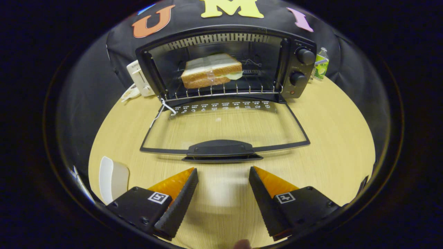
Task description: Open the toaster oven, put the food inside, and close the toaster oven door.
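Your gripper point(223, 173) sits nearest, fingers spread wide with nothing between them, over the bare wooden table point(332, 145); a white plate point(112, 178) lies just beside the left finger, at about 9 o'clock from it.

Straight ahead at 12 o'clock, just beyond the fingertips, lies the door handle point(219, 148); its long axis runs crosswise, from 9 to 3 o'clock, square to the line of your fingers; the gap between the fingers is centred on it.

The door point(225, 126) is folded fully down, its glass lying flat just above the table, hinged at the far edge against the toaster oven point(301, 71); a white string point(162, 109) hangs at the left hinge corner.

Inside the oven, the wrapped sandwich point(211, 70) rests on the wire rack point(225, 90), left of centre; judge the loading done.

Remaining step, as judged: closing; the handle must swing up and away toward 12 o'clock, so get under its near lip.
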